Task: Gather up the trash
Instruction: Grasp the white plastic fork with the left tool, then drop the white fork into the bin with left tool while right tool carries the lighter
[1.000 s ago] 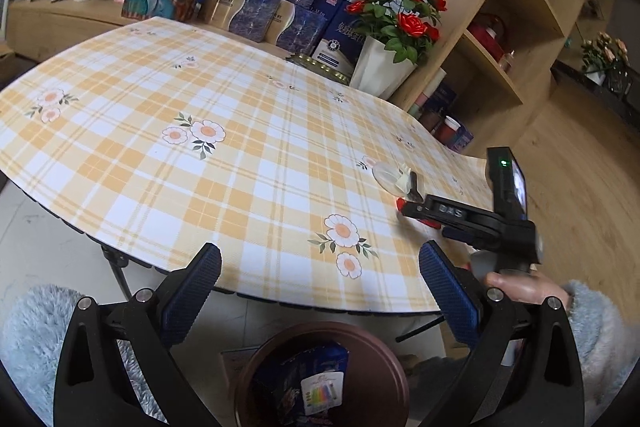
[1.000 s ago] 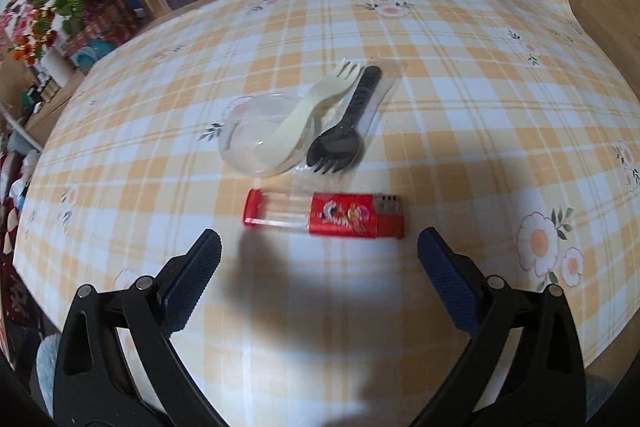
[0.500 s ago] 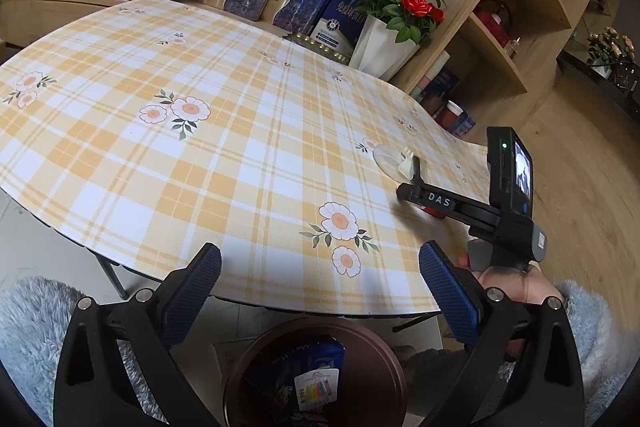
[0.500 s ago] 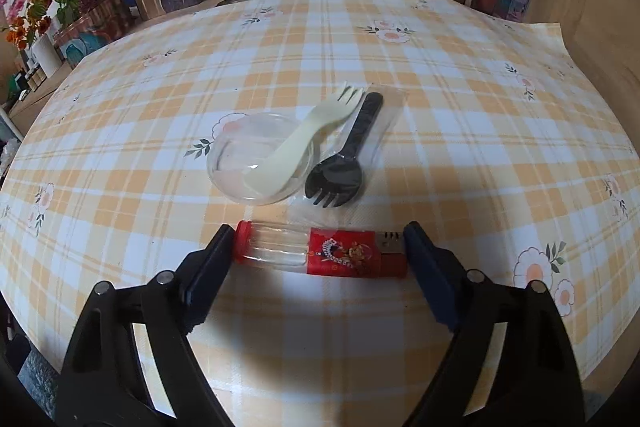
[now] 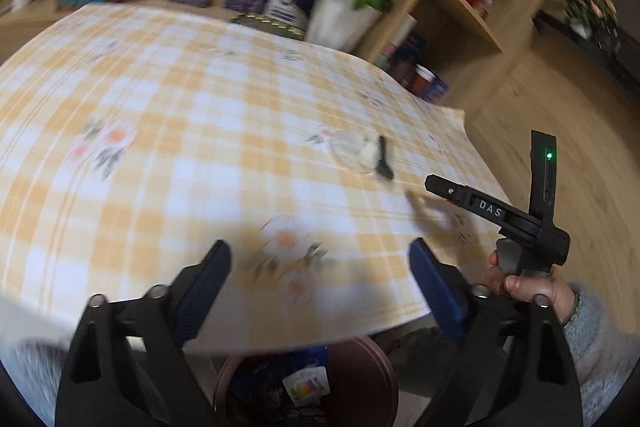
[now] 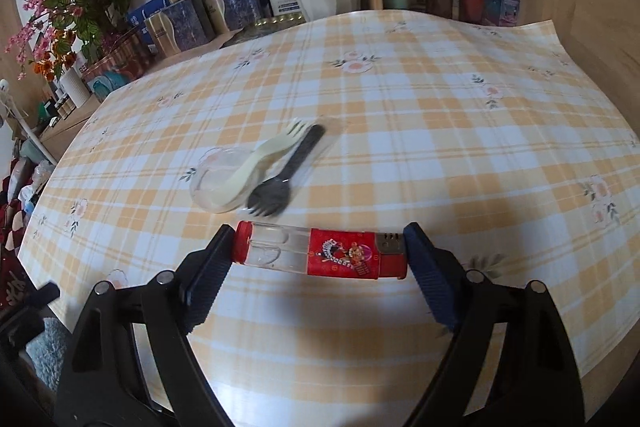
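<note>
The right gripper point(image 6: 320, 255) is clamped end to end on a red lighter point(image 6: 322, 254), one pad on its red base and the other on its metal head; its jaws closed in on the lighter a moment ago. The lighter is held crosswise above the checked cloth of the desk point(image 6: 440, 131), toward the desk's near edge. Just beyond it lie a clear plastic lid point(image 6: 212, 187), a cream spork point(image 6: 256, 167) resting across the lid, and a black spork point(image 6: 286, 177) in a clear wrapper.

The left wrist view, blurred, shows what the right one does not: a brown bin point(image 5: 360, 379) on the floor below the desk's near edge, with a blue packet inside, and the person's hand point(image 5: 528, 287) gripping the right tool. The left gripper point(image 5: 320, 267) stands open over the near edge with nothing between its pads, its jaws having just narrowed a little.
</note>
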The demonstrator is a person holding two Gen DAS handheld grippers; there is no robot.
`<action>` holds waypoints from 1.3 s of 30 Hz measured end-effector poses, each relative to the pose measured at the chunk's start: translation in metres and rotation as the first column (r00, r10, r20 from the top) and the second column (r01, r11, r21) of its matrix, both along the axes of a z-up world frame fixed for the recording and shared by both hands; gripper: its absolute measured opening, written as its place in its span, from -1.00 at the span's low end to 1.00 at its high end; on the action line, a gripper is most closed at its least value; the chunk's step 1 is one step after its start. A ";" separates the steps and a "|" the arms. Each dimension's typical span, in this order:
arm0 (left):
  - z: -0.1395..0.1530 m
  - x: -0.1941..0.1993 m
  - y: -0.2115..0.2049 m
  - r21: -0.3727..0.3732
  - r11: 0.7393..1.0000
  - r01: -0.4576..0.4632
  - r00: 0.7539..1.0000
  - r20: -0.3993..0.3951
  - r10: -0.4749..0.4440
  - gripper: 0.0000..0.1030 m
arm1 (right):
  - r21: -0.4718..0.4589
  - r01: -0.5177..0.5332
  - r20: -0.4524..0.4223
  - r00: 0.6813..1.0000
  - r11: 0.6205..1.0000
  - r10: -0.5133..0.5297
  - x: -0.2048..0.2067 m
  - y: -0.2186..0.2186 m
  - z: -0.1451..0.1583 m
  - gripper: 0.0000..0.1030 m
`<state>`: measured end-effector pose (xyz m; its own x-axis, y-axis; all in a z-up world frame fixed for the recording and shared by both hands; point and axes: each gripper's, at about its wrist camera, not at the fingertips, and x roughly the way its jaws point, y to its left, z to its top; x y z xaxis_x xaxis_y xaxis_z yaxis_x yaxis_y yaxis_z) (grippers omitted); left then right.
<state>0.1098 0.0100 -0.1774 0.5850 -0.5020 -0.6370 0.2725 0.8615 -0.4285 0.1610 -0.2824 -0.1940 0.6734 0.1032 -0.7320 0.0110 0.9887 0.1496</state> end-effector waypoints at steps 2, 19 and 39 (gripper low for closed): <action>0.009 0.015 -0.016 0.024 0.998 0.050 0.998 0.023 -0.051 0.44 | 0.002 0.005 0.015 1.000 1.000 -0.005 -0.003 -0.009 0.003 0.63; -0.017 0.155 -0.157 0.295 0.899 0.324 0.946 -0.075 -0.317 -0.46 | 0.038 0.015 0.077 0.997 0.999 -0.018 -0.018 -0.041 0.002 0.63; -0.018 0.162 -0.174 0.388 0.864 0.321 0.941 -0.024 -0.339 -0.76 | 0.065 0.007 0.088 0.996 0.998 -0.012 -0.022 -0.044 -0.002 0.63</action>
<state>0.2720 -0.1636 -0.1950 0.4594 -0.3945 -0.7958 0.5802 0.8117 -0.0674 0.1391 -0.3260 -0.1959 0.7364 0.1415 -0.6616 0.0044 0.9769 0.2138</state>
